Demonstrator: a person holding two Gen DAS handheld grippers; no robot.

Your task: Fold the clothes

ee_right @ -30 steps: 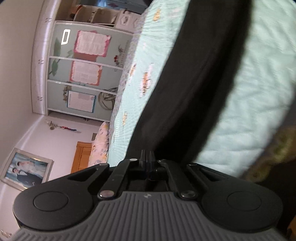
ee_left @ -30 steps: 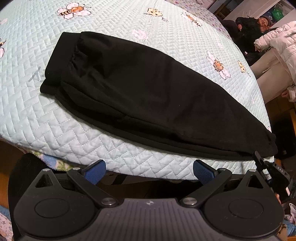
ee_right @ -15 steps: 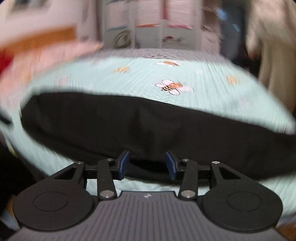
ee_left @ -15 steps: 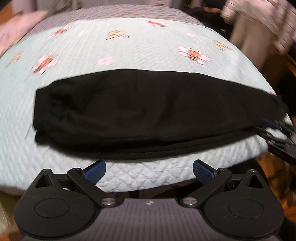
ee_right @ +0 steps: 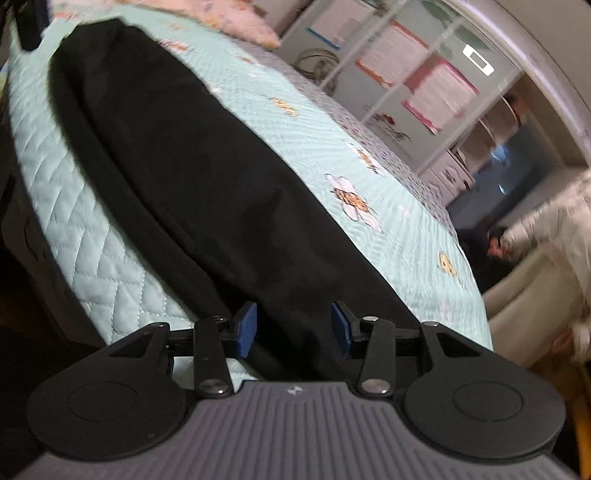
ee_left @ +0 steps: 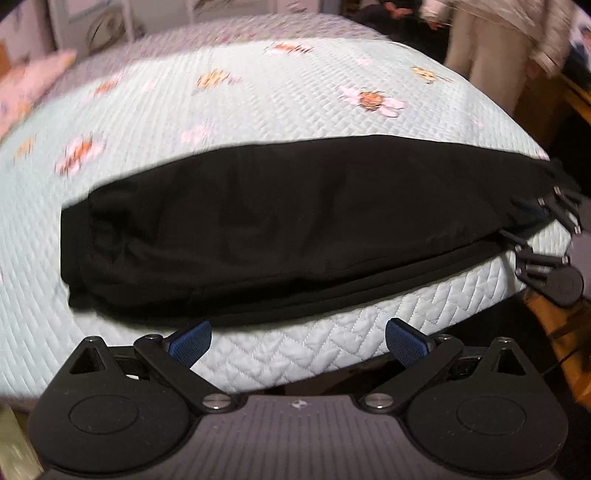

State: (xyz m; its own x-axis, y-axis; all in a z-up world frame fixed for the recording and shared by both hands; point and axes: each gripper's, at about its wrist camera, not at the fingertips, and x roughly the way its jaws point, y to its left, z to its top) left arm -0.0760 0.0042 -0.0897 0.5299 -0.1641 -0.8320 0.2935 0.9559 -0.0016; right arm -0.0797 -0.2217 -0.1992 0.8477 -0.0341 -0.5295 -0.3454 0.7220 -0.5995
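— What sort of place is this?

— A bedroom in a home. A bed (ee_left: 332, 96) fills most of both views, covered with a pale green quilted bedspread (ee_right: 399, 236) printed with bees and flowers.

— Anything else that says bedroom?

— A pink patterned pillow (ee_right: 255, 22) lies at the far end, and behind it stands a white wardrobe (ee_right: 413, 74) with panelled doors bearing pink and white sheets.

— Lived in?

— Yes. A person in a pale padded jacket (ee_left: 517, 33) stands beside the bed, and a wooden piece of furniture (ee_left: 554, 110) sits at the edge.
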